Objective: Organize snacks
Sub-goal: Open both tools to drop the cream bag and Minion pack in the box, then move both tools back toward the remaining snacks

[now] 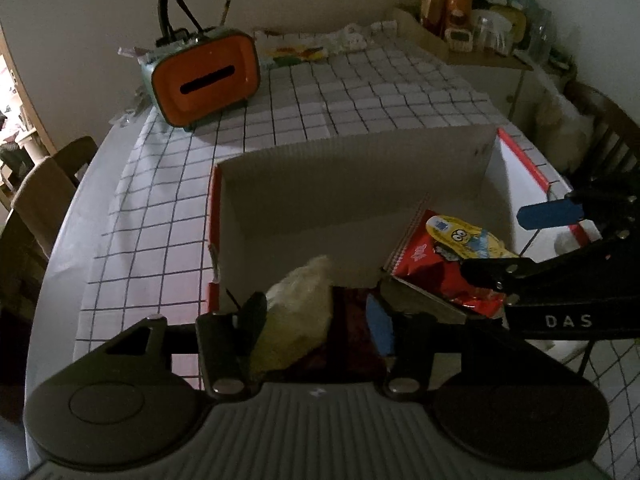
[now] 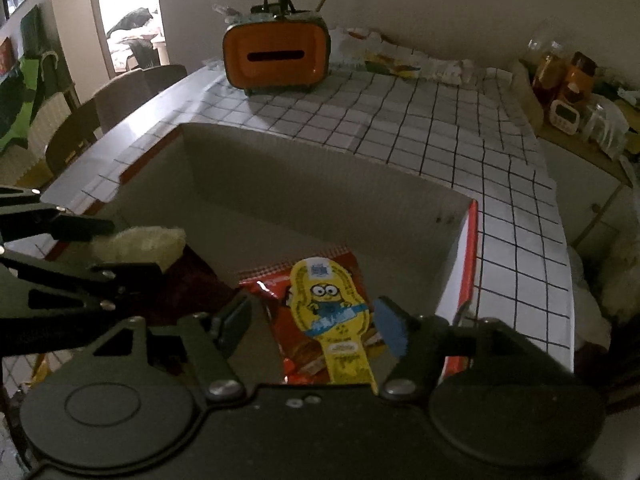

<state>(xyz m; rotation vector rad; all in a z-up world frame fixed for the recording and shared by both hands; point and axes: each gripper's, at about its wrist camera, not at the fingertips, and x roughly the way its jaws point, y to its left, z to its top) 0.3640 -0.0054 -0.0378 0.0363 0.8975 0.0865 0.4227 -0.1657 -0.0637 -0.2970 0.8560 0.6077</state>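
An open cardboard box [image 1: 352, 168] with red edges stands on the checked tablecloth; it also shows in the right wrist view [image 2: 320, 184]. Inside lie a red snack packet [image 2: 304, 344] with a yellow minion-print packet [image 2: 332, 304] on top, both also in the left wrist view [image 1: 460, 240]. My left gripper [image 1: 316, 316] holds a pale yellowish snack bag [image 1: 296, 312] between its fingers, low over the box's near left part, above a dark red packet [image 1: 352, 340]. My right gripper [image 2: 312, 324] is open, its fingers either side of the minion packet, just above it.
An orange tissue-box holder [image 1: 206, 80] with a lamp stands at the table's far left. A patterned cloth [image 1: 312, 46] lies along the far edge. Jars and bottles [image 1: 460, 16] fill a side shelf to the right. Chairs [image 2: 100, 120] stand on the left.
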